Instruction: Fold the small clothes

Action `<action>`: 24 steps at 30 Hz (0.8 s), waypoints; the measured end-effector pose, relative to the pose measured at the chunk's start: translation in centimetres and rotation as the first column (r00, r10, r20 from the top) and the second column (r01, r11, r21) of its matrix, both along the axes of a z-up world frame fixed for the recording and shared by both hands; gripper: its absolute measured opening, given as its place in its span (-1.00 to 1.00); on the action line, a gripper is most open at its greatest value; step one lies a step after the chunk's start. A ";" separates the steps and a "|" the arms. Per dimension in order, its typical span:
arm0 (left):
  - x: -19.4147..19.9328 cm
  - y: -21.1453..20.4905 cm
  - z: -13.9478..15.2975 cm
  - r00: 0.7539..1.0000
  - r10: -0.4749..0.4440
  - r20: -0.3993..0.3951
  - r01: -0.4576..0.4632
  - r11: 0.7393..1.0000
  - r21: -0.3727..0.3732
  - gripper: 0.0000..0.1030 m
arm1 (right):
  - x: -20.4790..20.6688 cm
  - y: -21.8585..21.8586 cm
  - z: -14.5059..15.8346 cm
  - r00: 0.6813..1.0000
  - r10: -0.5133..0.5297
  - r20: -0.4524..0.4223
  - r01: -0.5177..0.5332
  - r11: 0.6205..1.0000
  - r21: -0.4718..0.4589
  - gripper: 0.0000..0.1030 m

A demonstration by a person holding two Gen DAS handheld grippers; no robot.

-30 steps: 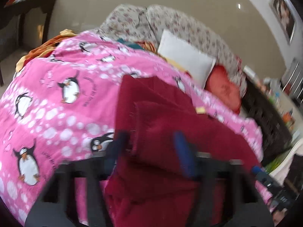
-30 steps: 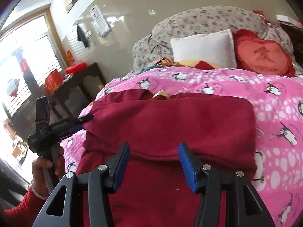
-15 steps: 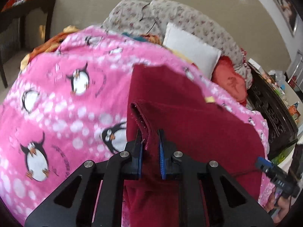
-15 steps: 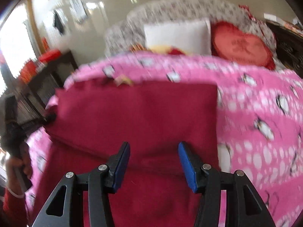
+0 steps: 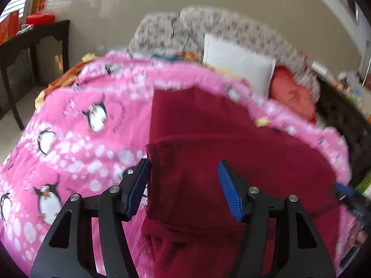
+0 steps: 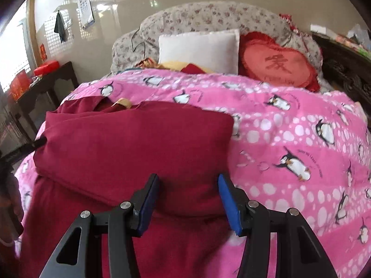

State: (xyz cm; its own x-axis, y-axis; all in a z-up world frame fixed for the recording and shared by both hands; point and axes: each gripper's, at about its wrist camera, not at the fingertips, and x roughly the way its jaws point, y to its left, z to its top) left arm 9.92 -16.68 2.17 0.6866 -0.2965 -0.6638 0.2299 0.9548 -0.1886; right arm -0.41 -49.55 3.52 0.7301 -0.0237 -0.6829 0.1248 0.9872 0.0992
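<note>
A dark red garment (image 5: pixel 208 143) lies folded over on the pink penguin blanket (image 5: pixel 81 139). My left gripper (image 5: pixel 183 185) is open, its blue pads on either side of the fold's left edge, holding nothing. In the right wrist view the same garment (image 6: pixel 139 143) lies in a doubled layer, with a yellow tag (image 6: pixel 123 103) at its far edge. My right gripper (image 6: pixel 187 202) is open over the garment's near right corner, empty. The left gripper's tip shows at the garment's left edge (image 6: pixel 39 141).
A white pillow (image 6: pixel 199 51), a red heart cushion (image 6: pixel 276 67) and a floral headboard (image 6: pixel 208 18) are at the bed's far end. A dark wooden side table (image 6: pixel 46 85) stands at the left. Dark carved furniture (image 6: pixel 343 69) is at the right.
My left gripper, shut on the garment's folded edge half a second ago, has opened and let it go. The right gripper stays open, and its view has shifted slightly left.
</note>
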 end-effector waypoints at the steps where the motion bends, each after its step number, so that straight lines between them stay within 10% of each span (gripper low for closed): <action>1: 0.3 -0.1 -0.5 1.000 0.000 -0.010 0.000 1.000 0.014 0.18 | -0.1 -0.2 0.1 1.000 -0.022 -0.008 0.022 1.000 -0.013 -0.01; 5: -0.1 1.2 -0.4 0.999 0.000 -0.040 -0.001 1.000 -0.031 0.18 | -2.3 -0.3 1.9 1.000 0.008 0.013 -0.009 0.997 0.072 -0.01; 13: -2.4 2.0 -1.7 0.994 0.023 -0.104 -0.025 1.000 -0.014 0.20 | -1.4 2.0 -0.4 0.997 -0.043 -0.060 0.034 0.990 -0.138 0.03; 24: -11.6 5.2 1.1 0.998 0.006 -0.066 -0.008 1.000 -0.019 0.20 | -13.7 2.5 5.8 0.995 0.086 0.044 -0.088 0.995 0.043 0.09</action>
State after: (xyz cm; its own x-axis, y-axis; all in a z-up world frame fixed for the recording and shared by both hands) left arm -1.68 -11.45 3.24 0.6438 -0.3052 -0.7017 0.2097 0.9523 -0.2218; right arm -14.08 -47.03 9.35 0.7563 0.0715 -0.6503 0.0332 0.9885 0.1473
